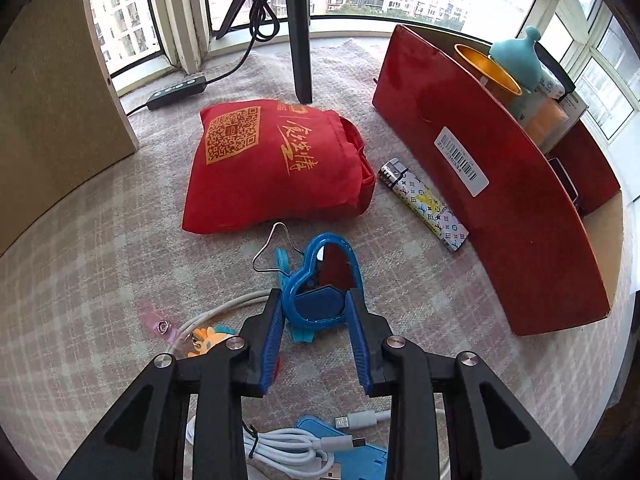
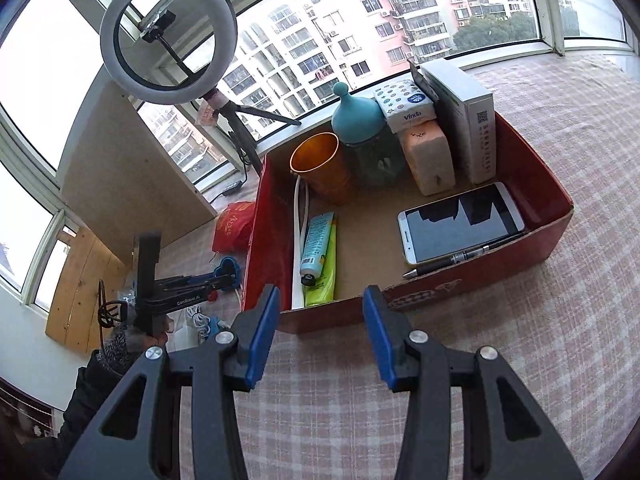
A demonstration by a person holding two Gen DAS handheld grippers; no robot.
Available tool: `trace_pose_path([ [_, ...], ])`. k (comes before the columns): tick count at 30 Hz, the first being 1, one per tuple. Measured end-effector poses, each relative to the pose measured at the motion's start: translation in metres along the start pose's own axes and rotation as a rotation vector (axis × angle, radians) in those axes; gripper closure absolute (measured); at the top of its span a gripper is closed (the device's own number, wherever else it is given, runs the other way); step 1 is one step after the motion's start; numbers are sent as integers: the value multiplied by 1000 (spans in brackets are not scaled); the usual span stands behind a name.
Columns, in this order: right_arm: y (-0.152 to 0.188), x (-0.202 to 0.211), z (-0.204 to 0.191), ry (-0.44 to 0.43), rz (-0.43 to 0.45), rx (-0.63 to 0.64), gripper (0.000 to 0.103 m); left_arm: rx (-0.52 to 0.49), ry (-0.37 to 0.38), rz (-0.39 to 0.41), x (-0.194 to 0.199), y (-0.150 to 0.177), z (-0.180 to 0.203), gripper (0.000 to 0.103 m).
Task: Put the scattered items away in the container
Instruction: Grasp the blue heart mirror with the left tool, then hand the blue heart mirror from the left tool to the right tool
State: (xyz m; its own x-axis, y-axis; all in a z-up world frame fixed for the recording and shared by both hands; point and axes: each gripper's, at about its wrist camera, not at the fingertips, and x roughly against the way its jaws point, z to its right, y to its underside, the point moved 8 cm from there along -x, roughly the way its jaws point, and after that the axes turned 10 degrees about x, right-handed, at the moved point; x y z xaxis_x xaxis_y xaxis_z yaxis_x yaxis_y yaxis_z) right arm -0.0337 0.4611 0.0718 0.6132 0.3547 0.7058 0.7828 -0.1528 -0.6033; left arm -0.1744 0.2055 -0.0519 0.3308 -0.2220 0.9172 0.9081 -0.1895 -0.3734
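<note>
1. The left gripper [image 1: 316, 300] has its two blue-padded fingers clamped on one blue heart-shaped mirror [image 1: 320, 280], held just above the checked cloth [image 1: 100, 260].
2. The right gripper [image 2: 320, 320] holds nothing — its two fingers stand apart, poised at the near wall of the one red box [image 2: 460, 292].
3. Outside the box lie one red pouch [image 1: 276, 168] and one patterned lighter [image 1: 424, 204], the lighter just beside the box wall.
4. Near the left gripper — one turquoise clip with a wire loop [image 1: 280, 258], one small orange charm [image 1: 208, 340] and two white cables [image 1: 288, 448], one coiled, one running under the gripper.
5. Inside the box, counted: one orange cup [image 2: 320, 168], one teal-capped bottle [image 2: 360, 136], one tissue pack [image 2: 404, 104], one orange sponge block [image 2: 430, 160], one white carton [image 2: 464, 120], one phone [image 2: 460, 220], one pen [image 2: 460, 258], one tube [image 2: 318, 244].
</note>
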Motion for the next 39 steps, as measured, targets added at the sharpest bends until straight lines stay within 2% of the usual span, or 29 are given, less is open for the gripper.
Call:
trace_pose_path([
  [1,2,2,-1,0,1,0,60,-11,-11,11,2,-1,2,77],
  [3,5,5,-1,-1,4,-4,60,-37,-15,46,9,-4,9,89],
  [5,8,10,-1,-1,9,-12,60,-90,-23,73,16,-3,23,96],
  [11,15,23,9,-12,28,-77,60,-155,85,33,16,18,63,97],
  [15,16,24,2,-26,18,-71,60,-149,106,51,18,18,67,97],
  [18,15,20,-7,-54,-7,-64,60,-219,80,114,33,22,73,97],
  [20,15,18,-13,-72,-24,-58,60,-291,30,194,49,24,76,97],
  [22,15,15,-19,-91,-40,-53,60,-408,-74,313,71,31,80,97],
  [25,4,2,-45,-167,-70,-41,60,-640,-240,500,99,54,89,97],
  [27,-3,-10,-65,-226,-93,-35,60,-758,-335,582,113,71,92,97],
  [33,-8,-63,-127,-400,-253,-43,60,-913,-473,643,130,99,93,97],
  [39,1,-108,-157,-439,-428,-15,60,-1108,-550,739,141,130,108,97],
])
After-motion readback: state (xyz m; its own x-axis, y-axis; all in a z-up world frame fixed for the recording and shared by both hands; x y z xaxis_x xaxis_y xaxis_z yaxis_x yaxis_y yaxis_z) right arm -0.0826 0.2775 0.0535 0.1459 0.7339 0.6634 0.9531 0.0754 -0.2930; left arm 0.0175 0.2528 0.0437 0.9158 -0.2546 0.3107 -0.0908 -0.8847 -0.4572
